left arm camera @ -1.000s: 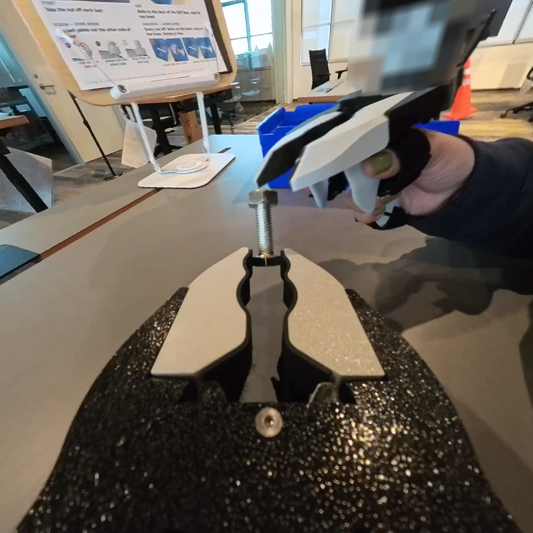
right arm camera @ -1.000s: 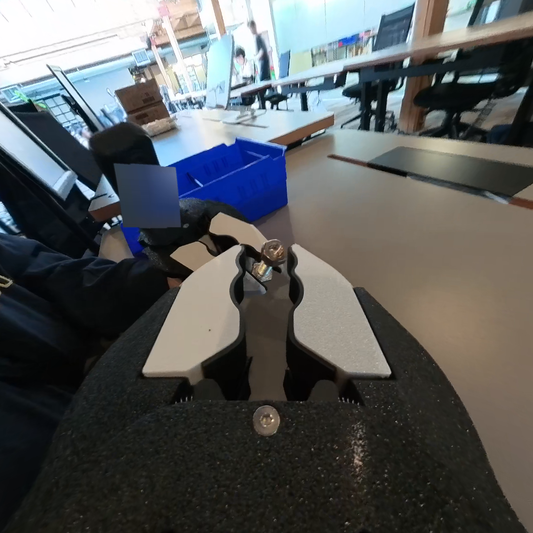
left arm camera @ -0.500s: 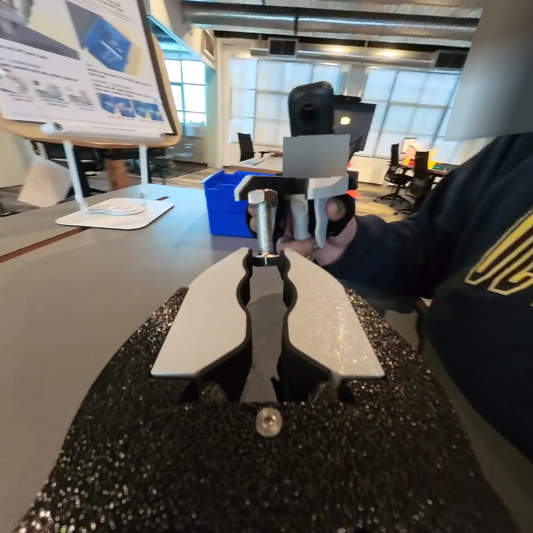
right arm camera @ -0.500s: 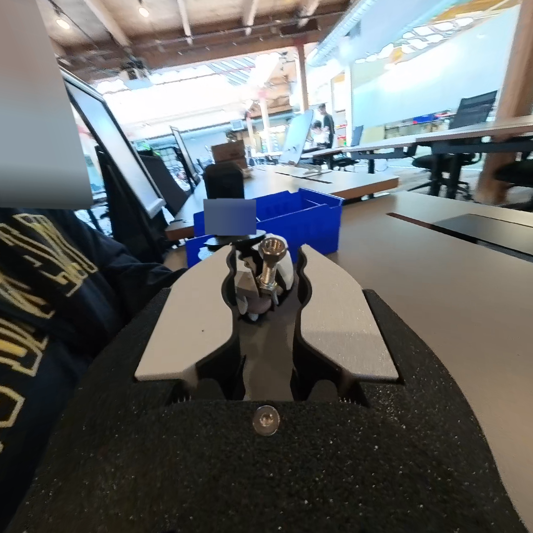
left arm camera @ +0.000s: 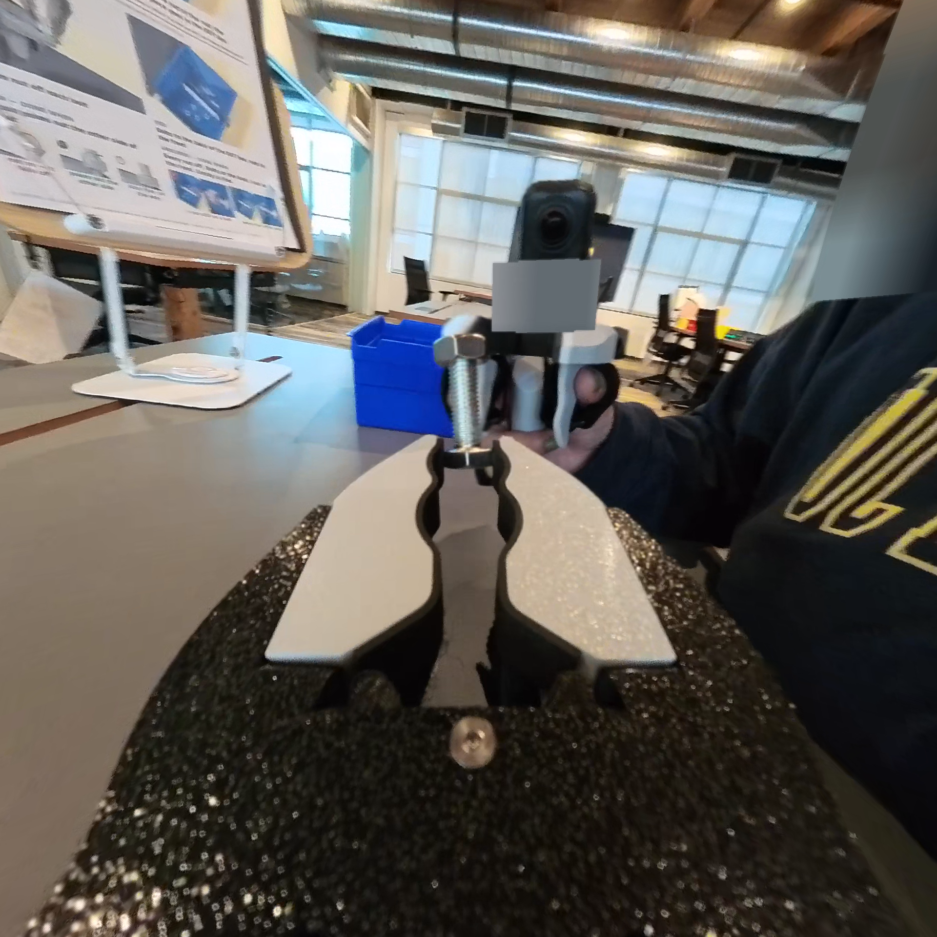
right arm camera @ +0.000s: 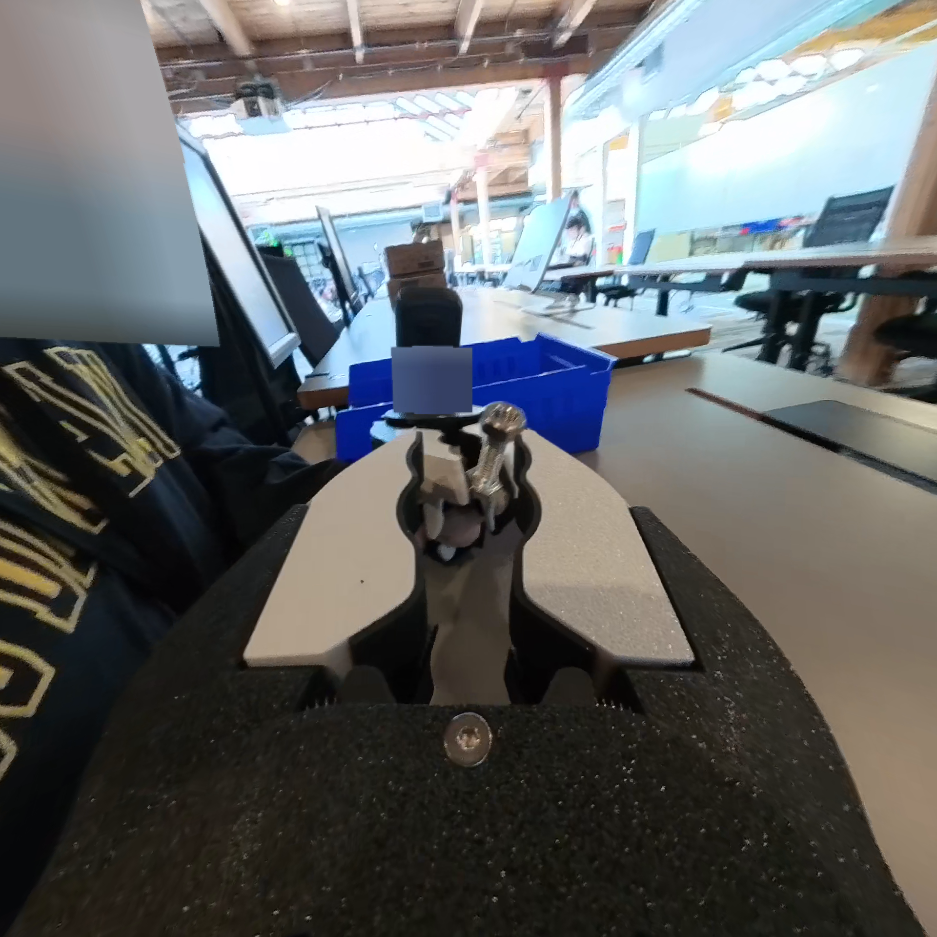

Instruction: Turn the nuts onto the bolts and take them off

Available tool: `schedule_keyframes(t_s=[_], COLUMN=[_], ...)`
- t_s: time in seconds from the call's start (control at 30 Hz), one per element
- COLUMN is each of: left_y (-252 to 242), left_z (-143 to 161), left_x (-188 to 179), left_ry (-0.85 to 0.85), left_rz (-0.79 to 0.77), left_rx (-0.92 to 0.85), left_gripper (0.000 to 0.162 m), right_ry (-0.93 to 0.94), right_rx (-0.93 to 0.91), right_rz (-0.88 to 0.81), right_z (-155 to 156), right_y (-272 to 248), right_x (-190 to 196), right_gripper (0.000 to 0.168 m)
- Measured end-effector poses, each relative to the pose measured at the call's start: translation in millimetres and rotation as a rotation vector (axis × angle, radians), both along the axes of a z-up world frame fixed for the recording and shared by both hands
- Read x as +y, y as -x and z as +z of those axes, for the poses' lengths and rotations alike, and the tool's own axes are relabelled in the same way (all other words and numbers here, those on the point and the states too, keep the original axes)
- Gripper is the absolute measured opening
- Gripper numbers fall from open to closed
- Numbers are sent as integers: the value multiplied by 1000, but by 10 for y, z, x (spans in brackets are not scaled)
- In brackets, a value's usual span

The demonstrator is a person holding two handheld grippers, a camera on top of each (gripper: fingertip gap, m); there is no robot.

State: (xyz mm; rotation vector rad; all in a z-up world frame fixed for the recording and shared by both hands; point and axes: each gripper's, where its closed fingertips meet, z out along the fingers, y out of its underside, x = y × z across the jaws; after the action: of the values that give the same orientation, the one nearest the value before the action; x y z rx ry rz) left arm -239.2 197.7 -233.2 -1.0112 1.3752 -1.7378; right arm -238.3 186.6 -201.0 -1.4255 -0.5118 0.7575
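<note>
Bolt (left arm camera: 467,395): silver, hex head up, threaded shank standing upright, lifted clear of the table (left arm camera: 152,507). At the shank's lower end a thin bright piece, the nut (left arm camera: 466,459) as far as I can judge, sits between the tips of the left gripper (left arm camera: 467,456). Left jaws are drawn in and pinch this lower end; the bolt is carried by that grip alone.

Right wrist view: same bolt (right arm camera: 494,456), here leaning slightly, head toward the top of frame. Right gripper (right arm camera: 466,456) has its jaws parted, one on each side of the bolt, touching nothing that I can make out. In the left view it (left arm camera: 527,355) faces the camera just behind the bolt head, held in a hand (left arm camera: 583,421).

Progress, judged: nut appears to sit at the very end of the thread, so either barely started or nearly off; direction cannot be told. Right gripper has not yet taken the head. Turning is left to do.

Surroundings: blue bin (left arm camera: 400,380) on the table behind; instruction board on a white stand (left arm camera: 182,375) at left; person's dark sleeve (left arm camera: 710,456) at right.
</note>
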Motion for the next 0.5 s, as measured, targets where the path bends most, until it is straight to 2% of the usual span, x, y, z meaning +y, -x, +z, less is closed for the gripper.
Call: schedule_keyframes(t_s=[0.1,0.3,0.5], left_y=[16,49,33], left_z=[-1,-44,-67], left_x=[-147,-388,-444], left_ry=[12,12,8], left_rz=[-99,-255,-281], left_rx=[4,32,42], left_gripper=[17,17,17], right_ry=[-21,-62,-79], right_rx=[12,34,11], right_rz=[5,119,210], right_z=[8,49,17], right_y=[37,197,352], right_x=[-11,-119,-209], right_gripper=[41,51,51])
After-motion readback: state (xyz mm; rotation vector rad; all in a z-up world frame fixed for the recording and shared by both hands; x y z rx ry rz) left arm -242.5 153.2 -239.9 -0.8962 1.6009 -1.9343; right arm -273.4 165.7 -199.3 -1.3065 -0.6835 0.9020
